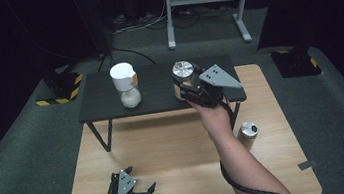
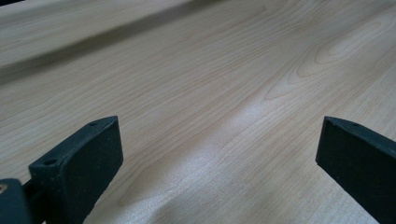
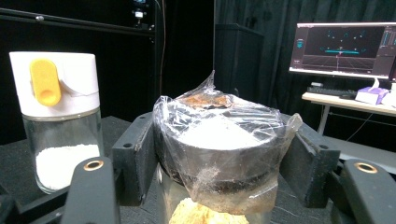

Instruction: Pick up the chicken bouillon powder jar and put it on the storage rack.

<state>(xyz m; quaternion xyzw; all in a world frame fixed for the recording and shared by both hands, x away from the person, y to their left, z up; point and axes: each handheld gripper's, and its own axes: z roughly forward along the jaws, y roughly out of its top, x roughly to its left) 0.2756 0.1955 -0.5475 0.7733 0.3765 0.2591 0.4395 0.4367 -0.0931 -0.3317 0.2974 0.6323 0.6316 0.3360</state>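
The right gripper (image 1: pixel 185 91) clamps the wrapped-lid jar (image 1: pixel 183 78) on the dark shelf (image 1: pixel 99 94) (beside the white-capped shaker (image 1: pixel 125 85)); placement looks nearly finished, release remaining. Left gripper (image 1: pixel 147 193) idles, spread wide.

Crinkled clear plastic film (image 3: pixel 224 126) wraps the shiny metal cap of a glass jar (image 1: pixel 183 78); beside it, a clear glass shaker (image 3: pixel 58 116) with a smooth white plastic lid holds white powder. Matt black jaws hover over a pale, fine-grained wooden tabletop (image 2: pixel 210 84).

jars on shelf (image 1: pixel 100 104) (probably black)
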